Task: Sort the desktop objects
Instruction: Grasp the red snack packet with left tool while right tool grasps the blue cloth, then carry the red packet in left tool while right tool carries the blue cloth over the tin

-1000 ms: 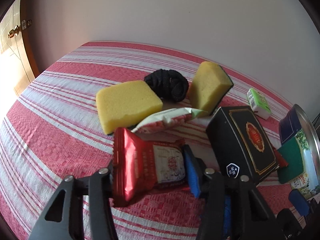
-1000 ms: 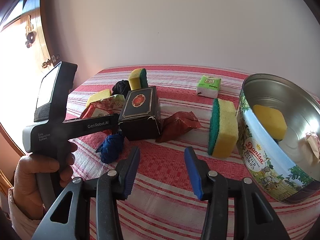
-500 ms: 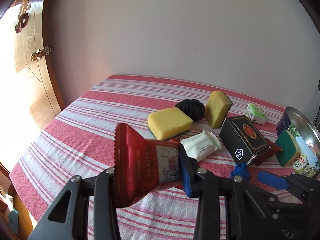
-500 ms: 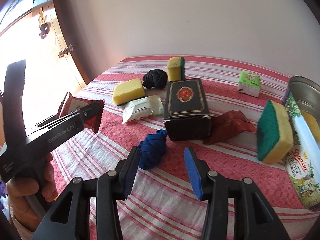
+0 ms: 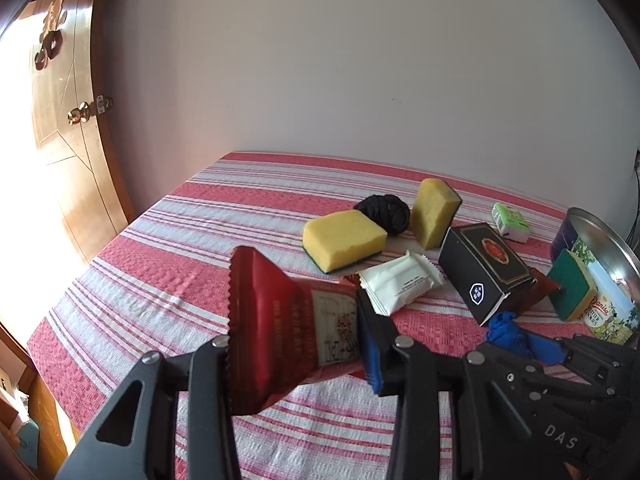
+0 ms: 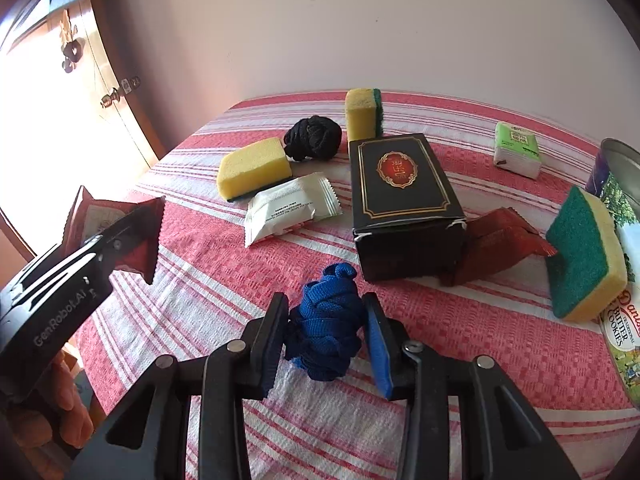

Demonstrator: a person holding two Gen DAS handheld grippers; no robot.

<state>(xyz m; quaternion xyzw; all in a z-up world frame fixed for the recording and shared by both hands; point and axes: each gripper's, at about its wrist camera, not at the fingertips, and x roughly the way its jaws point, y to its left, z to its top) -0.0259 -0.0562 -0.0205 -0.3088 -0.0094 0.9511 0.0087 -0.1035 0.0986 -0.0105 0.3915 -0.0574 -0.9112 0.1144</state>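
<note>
My left gripper [image 5: 296, 344] is shut on a red snack packet [image 5: 280, 328] and holds it above the striped cloth, left of the pile; it also shows at the left of the right wrist view [image 6: 116, 236]. My right gripper [image 6: 326, 336] is open, its jaws on either side of a blue knotted cord bundle [image 6: 326, 320] that lies on the cloth. The bundle also shows in the left wrist view [image 5: 506, 330].
On the red-striped tablecloth [image 6: 460, 340] lie two yellow sponges [image 6: 252, 166] [image 6: 362, 114], a black cord bundle [image 6: 314, 138], a white packet [image 6: 290, 206], a black box [image 6: 400, 184], a brown wrapper [image 6: 496, 240], a green-topped sponge [image 6: 582, 256], a green-white pack [image 6: 516, 150] and a cookie tin [image 6: 624, 320].
My left gripper lifted the red packet and drew back left from the pile. My right gripper moved forward and down until its jaws straddle the blue bundle.
</note>
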